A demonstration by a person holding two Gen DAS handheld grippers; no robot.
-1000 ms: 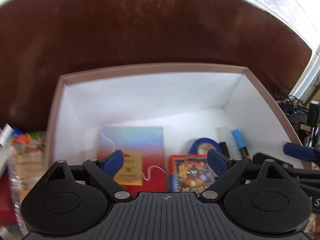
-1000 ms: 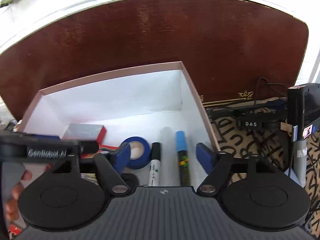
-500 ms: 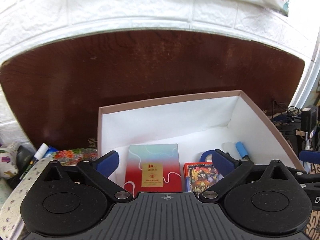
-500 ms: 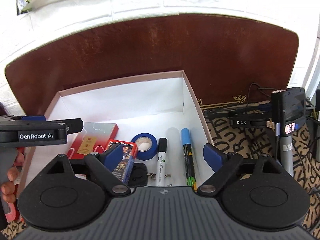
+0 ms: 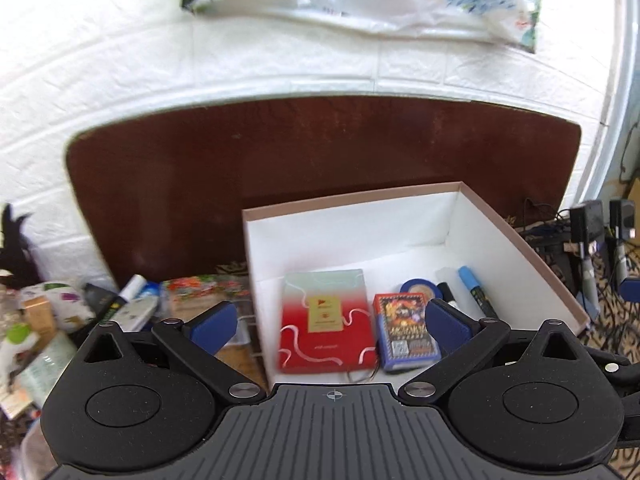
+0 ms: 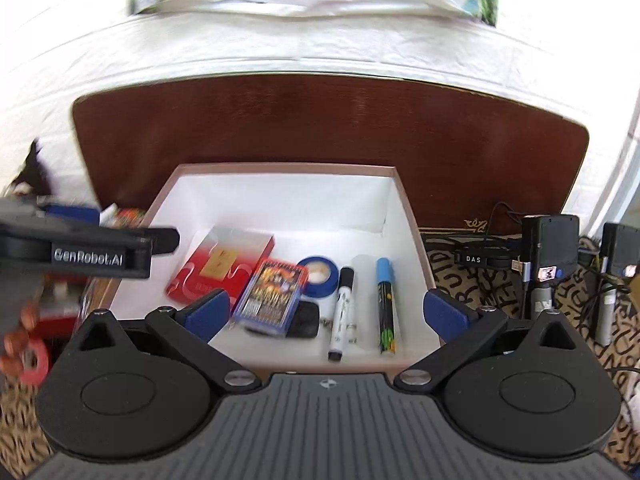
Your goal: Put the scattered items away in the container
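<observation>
A white box with a pinkish rim (image 5: 352, 200) (image 6: 280, 167) stands before a dark wooden board. In it lie a red booklet (image 5: 324, 320) (image 6: 222, 264), a blue card pack (image 5: 404, 332) (image 6: 272, 298), a blue tape roll (image 6: 320, 276), a black-capped white marker (image 6: 342, 312), a blue-capped marker (image 6: 386, 304) and a black key fob (image 6: 306, 320). My left gripper (image 5: 330, 326) is open and empty, raised above the box's near left side. My right gripper (image 6: 326, 314) is open and empty above the box's near edge.
Left of the box lie several loose packets and tubes (image 5: 132, 304) and a printed packet (image 5: 200, 292). A red tape roll (image 6: 34, 364) lies at the lower left. Black devices and cables (image 6: 548, 248) stand to the right. A white brick wall (image 5: 280, 60) is behind.
Both grippers have pulled back and risen away from the box, so more of the wall and surroundings shows. Both stayed open and empty.
</observation>
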